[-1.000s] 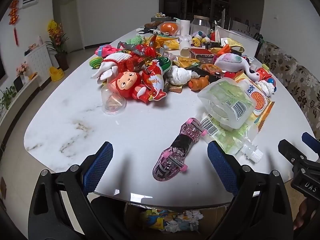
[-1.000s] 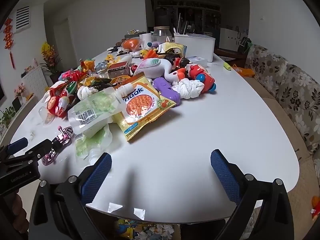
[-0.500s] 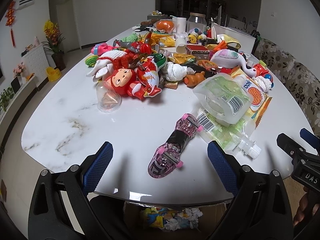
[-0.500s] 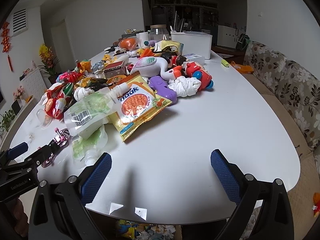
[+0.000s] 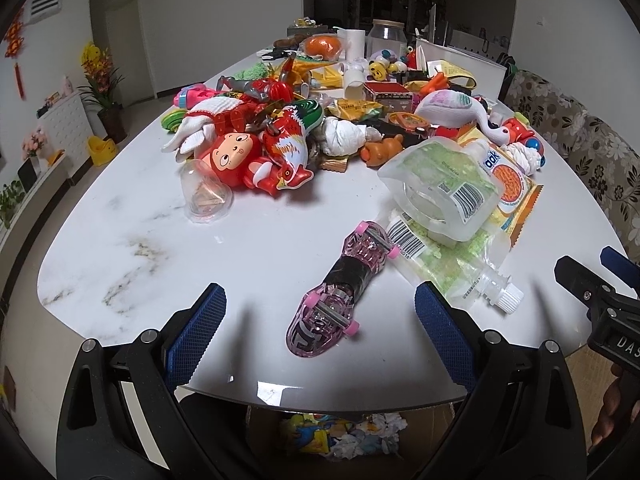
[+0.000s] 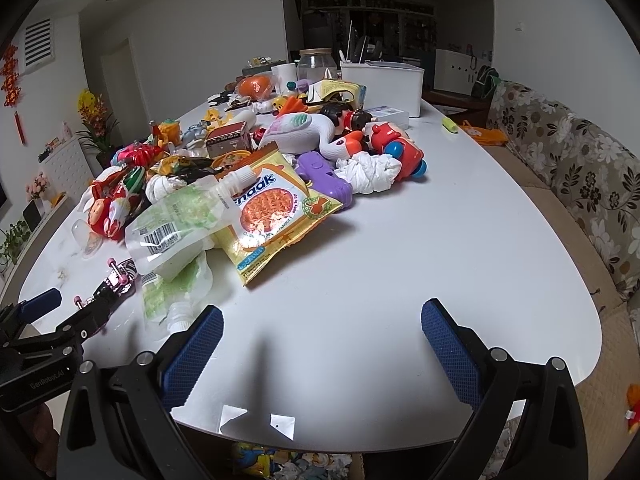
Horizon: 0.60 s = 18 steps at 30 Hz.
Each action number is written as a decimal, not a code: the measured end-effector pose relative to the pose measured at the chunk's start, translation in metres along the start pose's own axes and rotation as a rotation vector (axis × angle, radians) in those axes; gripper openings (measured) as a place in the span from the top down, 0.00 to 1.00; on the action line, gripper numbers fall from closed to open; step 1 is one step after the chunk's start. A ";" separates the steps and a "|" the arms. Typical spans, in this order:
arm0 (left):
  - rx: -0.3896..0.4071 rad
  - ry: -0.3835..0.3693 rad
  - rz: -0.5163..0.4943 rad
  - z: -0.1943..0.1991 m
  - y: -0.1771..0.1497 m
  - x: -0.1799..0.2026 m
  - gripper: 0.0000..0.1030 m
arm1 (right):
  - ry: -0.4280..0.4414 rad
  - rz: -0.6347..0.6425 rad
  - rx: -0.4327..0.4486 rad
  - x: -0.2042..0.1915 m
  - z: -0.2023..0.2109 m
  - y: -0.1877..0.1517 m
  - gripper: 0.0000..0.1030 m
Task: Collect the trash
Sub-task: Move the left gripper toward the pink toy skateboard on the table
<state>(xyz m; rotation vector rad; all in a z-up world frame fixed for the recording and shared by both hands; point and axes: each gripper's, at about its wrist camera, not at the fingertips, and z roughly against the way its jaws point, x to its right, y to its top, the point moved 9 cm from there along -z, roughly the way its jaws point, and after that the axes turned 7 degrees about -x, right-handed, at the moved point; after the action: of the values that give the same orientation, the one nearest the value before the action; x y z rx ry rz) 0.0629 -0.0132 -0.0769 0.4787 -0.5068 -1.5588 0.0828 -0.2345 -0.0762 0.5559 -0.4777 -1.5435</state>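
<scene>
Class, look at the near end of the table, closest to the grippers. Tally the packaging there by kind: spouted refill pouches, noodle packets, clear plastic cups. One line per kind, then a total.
Spouted refill pouches: 2, an upper pouch lying on a flat pouch
Noodle packets: 1, the yellow packet
Clear plastic cups: 1, the cup on its side
Total: 4

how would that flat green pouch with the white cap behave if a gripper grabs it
The green spout pouch lies flat and looks nearly empty, so probably light and floppy, sagging from one pinched edge. Its glossy film may slip; the white cap looks a stiffer hold.
</scene>
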 end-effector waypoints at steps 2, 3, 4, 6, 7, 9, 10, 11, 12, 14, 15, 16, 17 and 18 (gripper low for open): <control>0.005 0.003 0.001 0.001 0.000 0.000 0.10 | -0.001 0.001 0.001 0.000 0.000 0.000 0.05; 0.006 0.003 0.001 0.001 0.000 0.000 0.10 | -0.002 0.002 0.003 0.000 0.000 0.000 0.05; 0.006 0.003 0.001 0.001 0.000 0.000 0.10 | -0.002 0.002 0.004 0.000 0.000 0.000 0.05; 0.004 0.004 0.004 0.002 0.002 -0.002 0.10 | 0.000 0.003 0.005 0.000 -0.001 0.001 0.05; 0.003 0.004 0.003 0.002 0.002 -0.002 0.10 | 0.000 0.003 0.005 0.000 -0.001 0.001 0.05; 0.003 0.007 0.001 0.002 0.002 -0.002 0.10 | 0.000 0.003 0.003 0.000 -0.002 0.001 0.05; 0.004 0.008 0.001 0.002 0.002 -0.002 0.10 | 0.000 0.003 0.002 0.000 -0.002 0.001 0.05; 0.005 0.009 0.000 0.002 0.002 -0.001 0.10 | 0.001 0.004 0.002 0.000 -0.001 0.001 0.05; 0.005 0.009 -0.002 0.003 0.002 -0.001 0.10 | -0.001 0.004 0.002 0.000 -0.001 0.001 0.05; 0.005 0.010 -0.005 0.003 0.002 -0.002 0.10 | -0.001 0.002 0.003 0.000 -0.001 0.001 0.05; 0.005 0.012 -0.007 0.003 0.002 -0.002 0.10 | -0.001 0.003 0.003 0.000 -0.001 0.001 0.05; 0.005 0.014 -0.009 0.003 0.002 -0.002 0.10 | -0.002 0.004 0.001 0.000 -0.001 0.001 0.05; 0.004 0.014 -0.010 0.002 0.002 -0.002 0.10 | -0.004 0.003 0.000 0.000 -0.001 0.001 0.05; 0.003 0.014 -0.012 0.002 0.002 -0.001 0.10 | -0.003 0.002 -0.002 0.001 -0.001 0.001 0.05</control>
<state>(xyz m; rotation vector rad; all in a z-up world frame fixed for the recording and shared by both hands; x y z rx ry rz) 0.0637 -0.0119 -0.0738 0.4951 -0.4966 -1.5654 0.0842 -0.2352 -0.0769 0.5519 -0.4790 -1.5427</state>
